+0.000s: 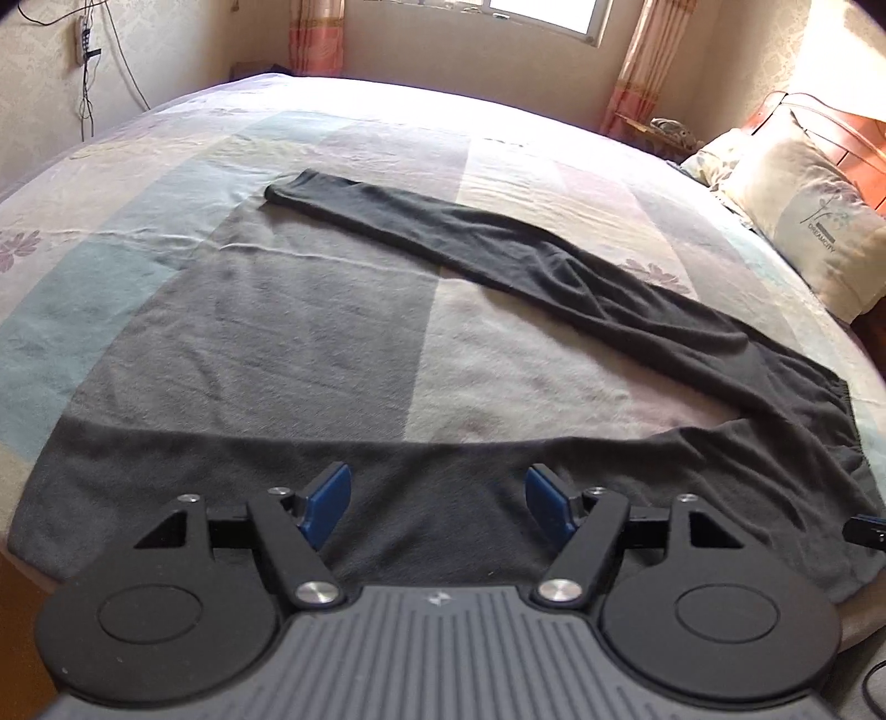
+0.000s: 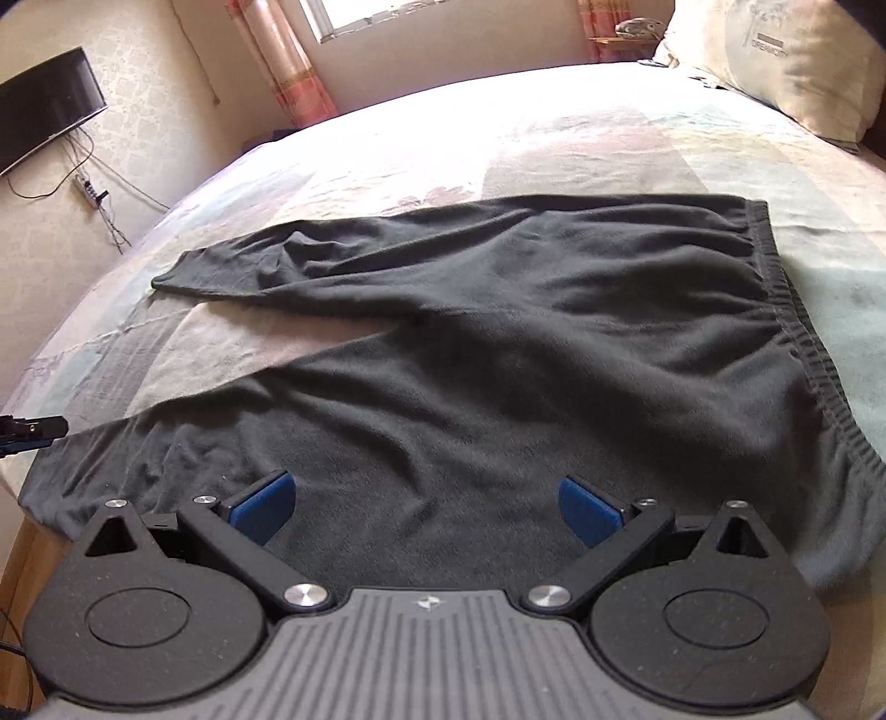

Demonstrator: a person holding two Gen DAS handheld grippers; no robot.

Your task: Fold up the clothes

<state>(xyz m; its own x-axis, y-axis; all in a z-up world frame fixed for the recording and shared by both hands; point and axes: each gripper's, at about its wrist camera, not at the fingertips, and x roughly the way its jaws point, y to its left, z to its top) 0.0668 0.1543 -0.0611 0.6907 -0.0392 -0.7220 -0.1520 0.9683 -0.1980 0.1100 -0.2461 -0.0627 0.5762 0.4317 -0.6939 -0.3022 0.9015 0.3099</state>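
Dark trousers (image 1: 554, 277) spread on the bed (image 1: 166, 166), both grippers released

Only the right view shows a television (image 2: 44, 105) beyond the trousers; left gripper (image 1: 440, 501) and right gripper (image 2: 423, 507) hold nothing

A bed (image 1: 166, 266) with a pastel patchwork sheet fills the room ahead of the hand-held gripper. Beyond it, a bright window (image 1: 540, 16) sits between 2 pink curtains (image 1: 315, 33). A pillow (image 1: 814, 221) lies far right; a dark television (image 2: 44, 105) hangs on the pale patterned wall (image 2: 166, 111), left.
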